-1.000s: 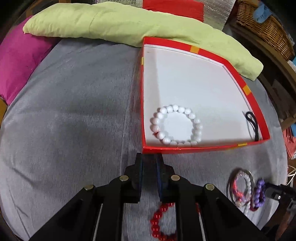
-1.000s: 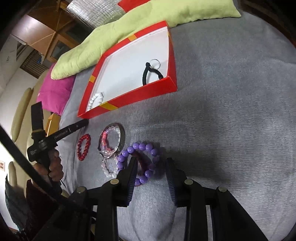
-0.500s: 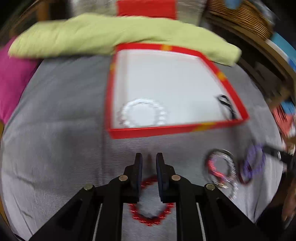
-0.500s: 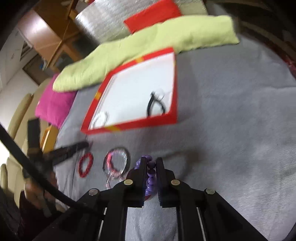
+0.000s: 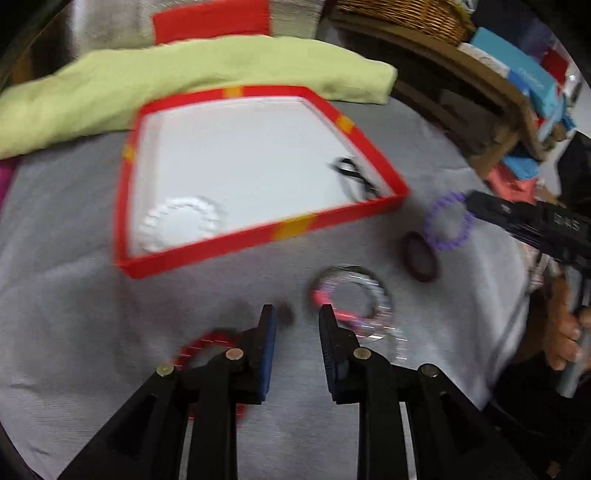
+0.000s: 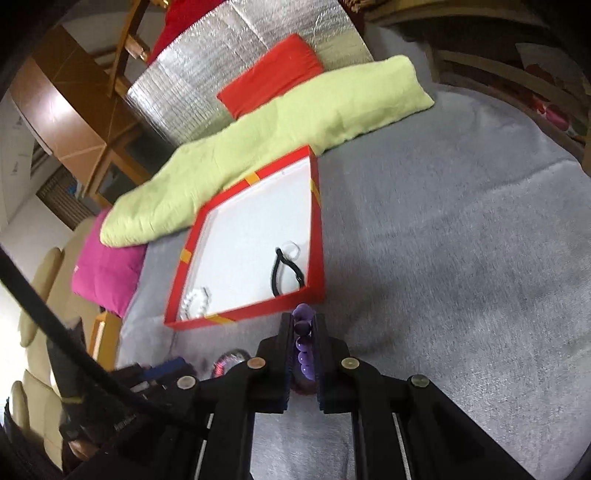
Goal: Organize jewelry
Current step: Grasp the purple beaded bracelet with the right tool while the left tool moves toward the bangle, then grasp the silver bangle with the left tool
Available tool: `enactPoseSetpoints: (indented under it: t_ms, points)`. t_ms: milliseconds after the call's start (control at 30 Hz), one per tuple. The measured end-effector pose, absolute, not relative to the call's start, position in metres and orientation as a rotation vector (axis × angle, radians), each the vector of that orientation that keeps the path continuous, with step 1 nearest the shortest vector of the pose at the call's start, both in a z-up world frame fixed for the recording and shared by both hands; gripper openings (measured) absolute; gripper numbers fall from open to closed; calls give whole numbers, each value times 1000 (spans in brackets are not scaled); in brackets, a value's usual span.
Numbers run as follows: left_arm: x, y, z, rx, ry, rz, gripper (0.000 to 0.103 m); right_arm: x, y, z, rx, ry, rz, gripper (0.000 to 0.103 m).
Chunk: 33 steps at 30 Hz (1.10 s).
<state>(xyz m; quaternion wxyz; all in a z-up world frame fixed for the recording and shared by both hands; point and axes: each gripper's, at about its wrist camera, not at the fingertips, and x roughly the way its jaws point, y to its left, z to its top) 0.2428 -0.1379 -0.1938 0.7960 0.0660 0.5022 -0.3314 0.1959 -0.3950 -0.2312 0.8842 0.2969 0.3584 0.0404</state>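
A red box (image 5: 266,232) with a white floor lies on the grey cloth; it also shows in the right wrist view (image 6: 243,317). In it lie a white bead bracelet (image 5: 181,223) and a black hair tie (image 5: 351,173). My right gripper (image 6: 303,325) is shut on a purple bead bracelet (image 6: 304,350) and holds it above the cloth near the box's front corner; it shows in the left wrist view (image 5: 448,221). My left gripper (image 5: 293,317) is open and empty, above the cloth between a red bead bracelet (image 5: 201,343) and a pink and clear bracelet bundle (image 5: 351,299).
A dark ring-shaped band (image 5: 419,256) lies on the cloth right of the box. A green cushion (image 5: 184,81) and a pink cushion (image 6: 107,269) lie behind the box. A wicker basket (image 5: 402,14) and shelves stand at the back right.
My right gripper closed on the purple bracelet and lifted it toward the box. My left gripper opened and moved right, past the red bracelet toward the pink and clear bundle.
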Motion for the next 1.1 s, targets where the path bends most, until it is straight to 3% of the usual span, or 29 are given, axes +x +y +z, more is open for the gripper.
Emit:
enactPoseSetpoints:
  t_ms: [367, 600, 633, 667, 767, 867, 1100]
  points:
    - [231, -164, -209, 122, 1169, -780, 24, 196, -379, -222, 607, 718, 129, 11]
    - [240, -164, -204, 128, 1123, -712, 24, 198, -378, -224, 610, 715, 137, 11]
    - [241, -164, -204, 123, 1124, -712, 27, 198, -378, -224, 611, 713, 135, 11]
    - [241, -165, -204, 115, 1121, -710, 41, 198, -378, -224, 616, 711, 135, 11]
    - [235, -170, -198, 136, 1062, -710, 67, 199, -378, -224, 621, 712, 132, 11]
    - [231, -187, -196, 167, 1031, -731, 73, 199, -378, -224, 618, 711, 131, 11]
    - [233, -219, -221, 275, 1065, -698, 73, 199, -383, -226, 629, 706, 112, 11]
